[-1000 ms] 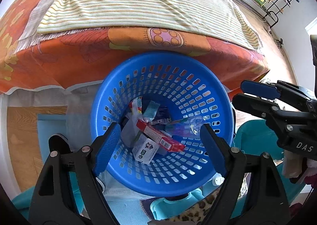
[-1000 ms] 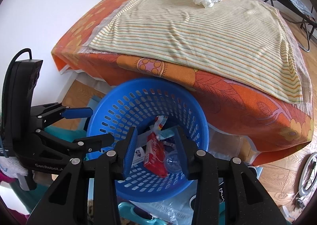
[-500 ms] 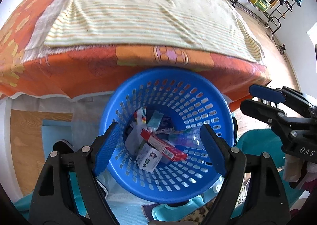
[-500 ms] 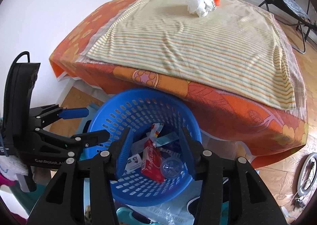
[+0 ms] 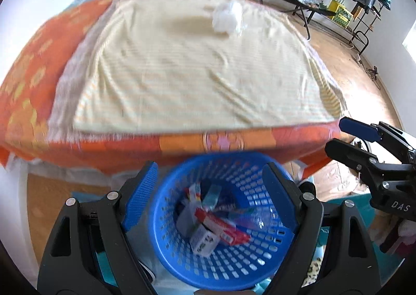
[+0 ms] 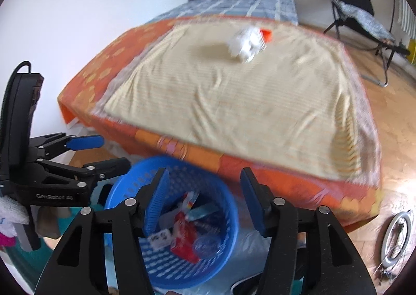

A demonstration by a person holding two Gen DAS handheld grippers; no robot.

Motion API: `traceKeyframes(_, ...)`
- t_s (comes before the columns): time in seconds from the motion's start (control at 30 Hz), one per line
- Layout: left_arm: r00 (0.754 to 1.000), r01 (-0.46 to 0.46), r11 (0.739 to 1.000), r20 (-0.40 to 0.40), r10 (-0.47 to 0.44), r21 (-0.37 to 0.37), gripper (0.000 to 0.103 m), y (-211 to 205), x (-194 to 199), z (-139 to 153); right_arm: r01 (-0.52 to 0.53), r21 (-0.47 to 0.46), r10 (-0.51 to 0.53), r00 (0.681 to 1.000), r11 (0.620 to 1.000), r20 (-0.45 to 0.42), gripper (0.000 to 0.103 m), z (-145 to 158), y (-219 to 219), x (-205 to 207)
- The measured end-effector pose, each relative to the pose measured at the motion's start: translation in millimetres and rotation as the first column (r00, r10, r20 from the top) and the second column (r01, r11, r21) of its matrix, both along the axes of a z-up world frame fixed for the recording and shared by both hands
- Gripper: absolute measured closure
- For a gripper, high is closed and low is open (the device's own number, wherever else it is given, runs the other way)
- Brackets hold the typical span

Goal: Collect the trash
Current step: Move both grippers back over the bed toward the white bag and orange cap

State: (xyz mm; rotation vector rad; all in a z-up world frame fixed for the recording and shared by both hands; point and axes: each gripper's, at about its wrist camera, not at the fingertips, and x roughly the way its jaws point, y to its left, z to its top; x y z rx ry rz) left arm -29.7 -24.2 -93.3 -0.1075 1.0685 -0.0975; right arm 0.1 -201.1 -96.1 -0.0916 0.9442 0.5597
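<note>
Up on the bed, a crumpled white wad (image 6: 245, 44), probably tissue, lies near the striped sheet's (image 6: 234, 102) far edge. Below the near edge stands the blue basket (image 5: 260, 266) of wrappers. Left gripper (image 5: 210, 193) and right gripper (image 6: 204, 197) hover spread, empty.

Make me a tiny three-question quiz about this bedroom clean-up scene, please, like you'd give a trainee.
1. True or false: the blue basket already holds trash.
2. What trash lies on the bed's striped sheet? A) white crumpled wad B) glass bottle C) banana peel
3. Fill in: both the left gripper and the right gripper are ____ and hold nothing.

Key: 1 true, a red packet and small boxes lie inside; 2 A, the white crumpled wad; 3 open.
</note>
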Motion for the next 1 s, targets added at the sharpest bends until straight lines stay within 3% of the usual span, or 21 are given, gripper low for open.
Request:
traceKeyframes(0.17,0.998,0.024,0.999,0.064,-0.025,0.027,0.018,-5,21,23,0.04,0.045,-0.041,0.998,0.998,0.037,0.041,14,-14,23)
traceKeyframes(0.47,0.984,0.067,0.996,0.159,-0.077,0.066,0.018,-22,75,48,0.04,0.047,-0.044,0.995,0.998,0.092,0.041,40,-31,73)
traceKeyframes(0.8,0.983,0.064,0.997,0.169,-0.069,0.038,0.018,-38,158,41,0.132,0.027,-0.135,0.98,0.991,0.144,0.041,57,-57,127)
traceKeyframes(1.0,0.991,0.03,0.999,0.133,-0.028,-0.013,0.018,-39,213,28,0.185,0.008,-0.183,0.964,0.983,0.194,0.041,66,-68,146)
